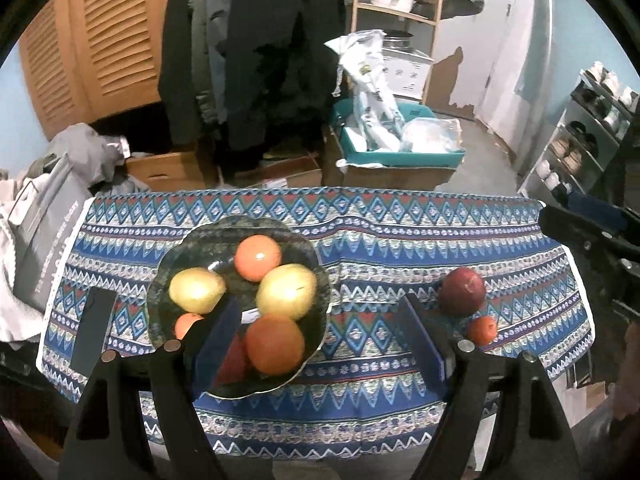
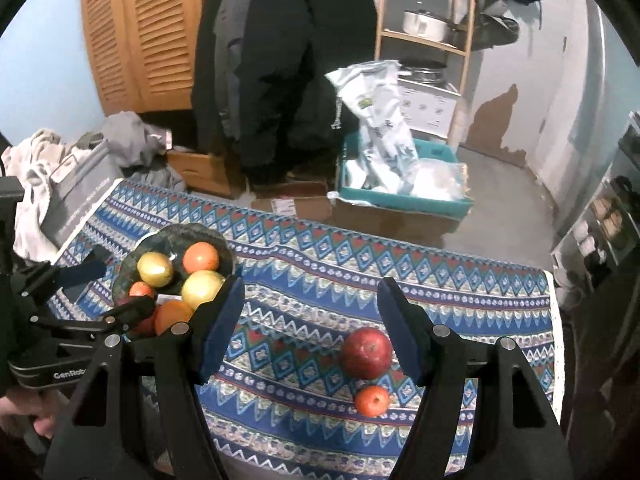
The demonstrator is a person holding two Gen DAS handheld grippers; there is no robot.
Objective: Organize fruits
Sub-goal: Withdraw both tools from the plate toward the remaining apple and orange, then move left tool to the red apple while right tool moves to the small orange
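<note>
A glass bowl (image 1: 160, 280) on the patterned cloth (image 1: 400, 240) holds two yellow apples (image 1: 196, 290), two big oranges (image 1: 274, 344), a small orange fruit and something red. My left gripper (image 1: 324, 336) hovers open above the bowl's near right side, with no fruit between its pads. To the right, a red apple (image 1: 462, 292) and a small tangerine (image 1: 483, 330) lie on the cloth. In the right wrist view my right gripper (image 2: 310, 328) is open above the cloth. The red apple (image 2: 366, 354) and tangerine (image 2: 372, 400) sit just inside its right finger (image 2: 400, 328), untouched.
A dark flat slab (image 1: 94, 328) lies on the cloth left of the bowl. A grey bag (image 1: 44, 240) and clothes crowd the table's left end. Behind the table are hanging coats (image 1: 256, 60), cardboard boxes and a teal crate (image 1: 400, 152). A shoe rack (image 1: 580, 140) stands at right.
</note>
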